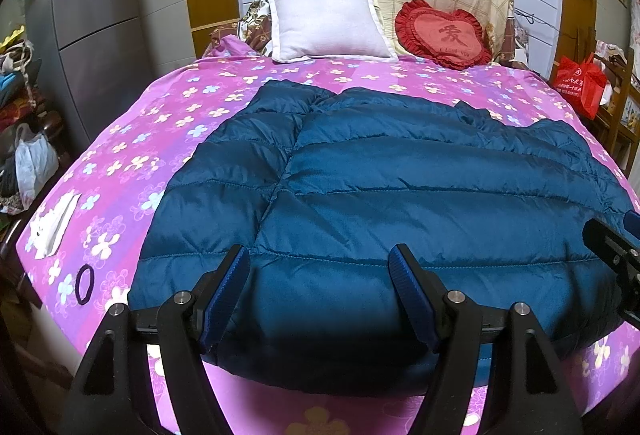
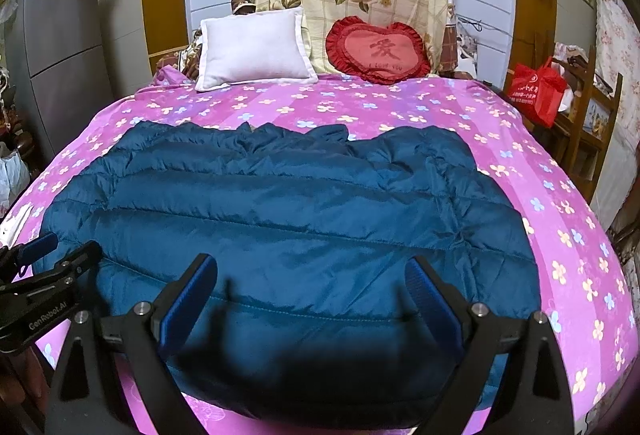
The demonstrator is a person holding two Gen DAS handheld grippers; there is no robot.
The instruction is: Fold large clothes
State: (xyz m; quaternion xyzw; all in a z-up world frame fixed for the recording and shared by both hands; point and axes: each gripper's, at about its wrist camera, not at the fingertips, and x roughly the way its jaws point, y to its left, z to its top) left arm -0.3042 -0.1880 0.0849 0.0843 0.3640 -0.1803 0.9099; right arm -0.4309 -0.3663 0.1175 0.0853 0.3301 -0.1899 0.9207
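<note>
A dark blue quilted puffer jacket (image 1: 380, 195) lies spread flat on the bed, its hem toward me; it also shows in the right wrist view (image 2: 288, 219). My left gripper (image 1: 320, 267) is open and empty, hovering over the hem's left part. My right gripper (image 2: 312, 275) is open and empty over the hem's right part. The right gripper shows at the right edge of the left wrist view (image 1: 616, 247), and the left gripper at the left edge of the right wrist view (image 2: 44, 275).
The bed has a pink flowered sheet (image 1: 132, 155). A white pillow (image 1: 328, 23) and a red heart cushion (image 1: 444, 35) stand at the headboard. A black hair tie (image 1: 84, 283) and a white pouch (image 1: 56, 223) lie at the bed's left. A fridge (image 1: 92, 15) stands left, a red bag (image 1: 580, 83) right.
</note>
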